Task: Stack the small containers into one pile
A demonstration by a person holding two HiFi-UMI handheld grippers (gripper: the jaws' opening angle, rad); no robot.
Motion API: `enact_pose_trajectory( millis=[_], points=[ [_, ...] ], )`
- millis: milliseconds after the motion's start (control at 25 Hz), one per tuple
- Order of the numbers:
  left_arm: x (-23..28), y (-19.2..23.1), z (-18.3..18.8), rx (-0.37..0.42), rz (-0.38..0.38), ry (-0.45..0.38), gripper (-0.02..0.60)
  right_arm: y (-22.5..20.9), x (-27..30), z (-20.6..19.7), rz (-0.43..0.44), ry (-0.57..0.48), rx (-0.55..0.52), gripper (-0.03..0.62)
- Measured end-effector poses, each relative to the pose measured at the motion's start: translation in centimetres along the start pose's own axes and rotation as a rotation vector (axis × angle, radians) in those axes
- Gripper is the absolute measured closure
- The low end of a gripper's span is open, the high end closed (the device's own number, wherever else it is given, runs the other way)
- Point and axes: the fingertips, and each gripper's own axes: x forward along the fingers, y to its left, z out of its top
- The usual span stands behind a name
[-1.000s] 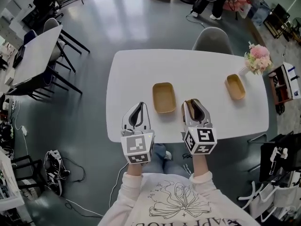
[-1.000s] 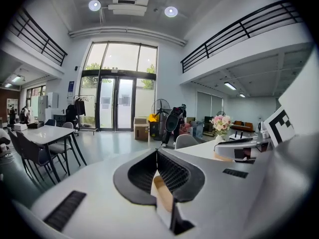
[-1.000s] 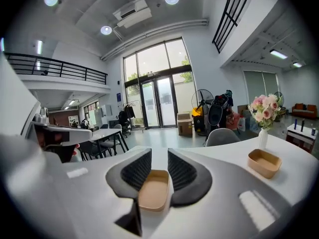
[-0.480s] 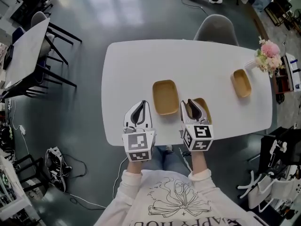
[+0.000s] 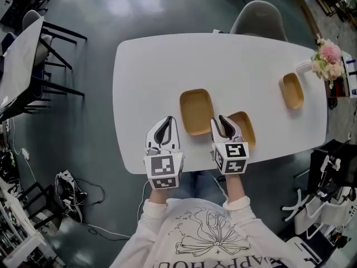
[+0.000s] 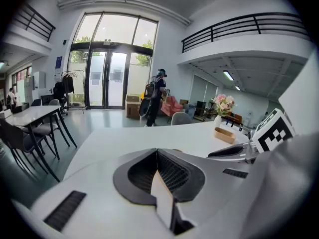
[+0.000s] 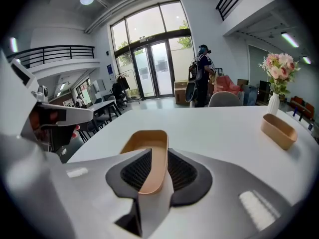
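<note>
Three tan oval containers show on the white table [image 5: 156, 66]. One container [image 5: 196, 111] lies in the middle, ahead of and between my grippers. A second container [image 5: 293, 90] lies far right, also seen in the right gripper view [image 7: 278, 129]. My right gripper [image 5: 221, 119] is shut on the rim of the third container [image 5: 245, 130], whose wall runs between the pads [image 7: 152, 173]. My left gripper [image 5: 167, 120] hovers near the table's front edge, its jaws shut [image 6: 157, 153] with nothing between them.
A vase of pink flowers [image 5: 326, 60] stands at the table's far right corner. A grey chair [image 5: 259, 18] is tucked in at the far side. Another table with chairs [image 5: 22, 54] stands to the left. A person [image 7: 202, 76] stands by the glass doors.
Both grippers have sunk toward the table, the right one taking its container along. That container now shows more to the right of the gripper. The other two containers lie where they were.
</note>
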Motion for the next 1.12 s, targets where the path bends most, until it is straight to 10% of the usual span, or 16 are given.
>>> enact_pose_trajectory(
  millis=[1120],
  points=[
    [2.9, 1.7, -3.3, -0.028, -0.041, 0.091, 0.574, -1.1, 3.7, -4.8, -0.103, 0.294, -0.045, 0.559]
  ],
)
